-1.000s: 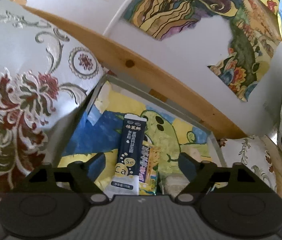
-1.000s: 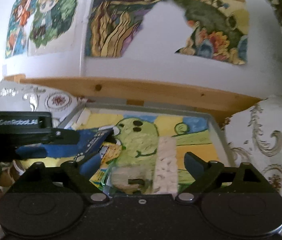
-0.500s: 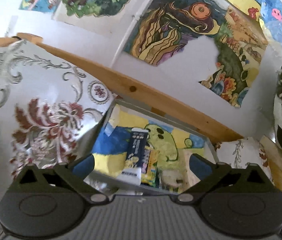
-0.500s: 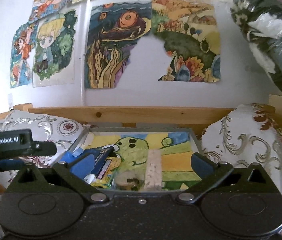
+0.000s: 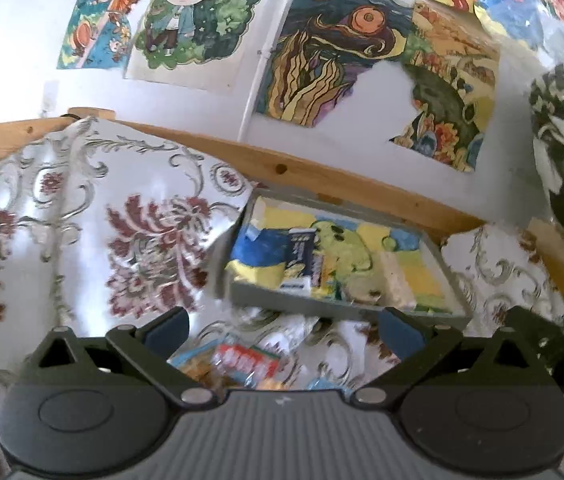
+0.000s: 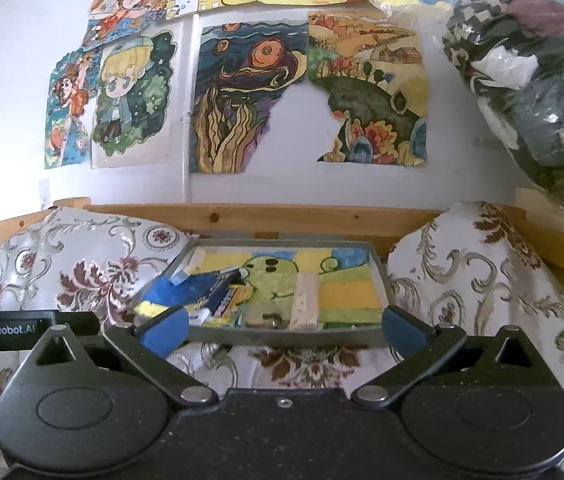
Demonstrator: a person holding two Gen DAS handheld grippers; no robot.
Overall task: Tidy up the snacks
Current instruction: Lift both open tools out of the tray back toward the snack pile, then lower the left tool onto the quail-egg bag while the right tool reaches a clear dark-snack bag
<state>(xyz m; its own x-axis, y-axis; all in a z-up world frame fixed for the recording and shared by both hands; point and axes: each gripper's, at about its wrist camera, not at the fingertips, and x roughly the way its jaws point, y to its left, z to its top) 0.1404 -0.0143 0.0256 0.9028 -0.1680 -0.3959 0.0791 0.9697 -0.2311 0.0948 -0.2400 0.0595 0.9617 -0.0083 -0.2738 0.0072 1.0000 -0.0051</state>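
A grey tray [image 5: 334, 309] [image 6: 282, 337] lined with a cartoon drawing rests on a floral cloth. Inside it lie a dark blue stick packet [image 5: 298, 258] [image 6: 217, 289], a yellow packet [image 5: 322, 276] [image 6: 237, 300] beside it, and pale snack bars [image 5: 396, 280] [image 6: 305, 305]. My left gripper [image 5: 284, 330] is open, pulled back short of the tray, above loose colourful snack packets [image 5: 241, 362] on the cloth. Nothing sits between the wide-apart fingers of my open right gripper [image 6: 284, 330], which hangs in front of the tray's near rim.
Floral cushions [image 5: 93, 224] [image 6: 482, 272] flank the tray on both sides. A wooden rail [image 6: 282, 220] and a wall with drawings [image 6: 249, 96] stand behind. A bagged bundle of clothes [image 6: 530, 72] sits at the upper right. The left gripper's body [image 6: 9, 328] shows at the left edge.
Both grippers have drawn back and up from the tray. The blue stick packet now lies in the tray, and loose snack packets have come into the left wrist view.
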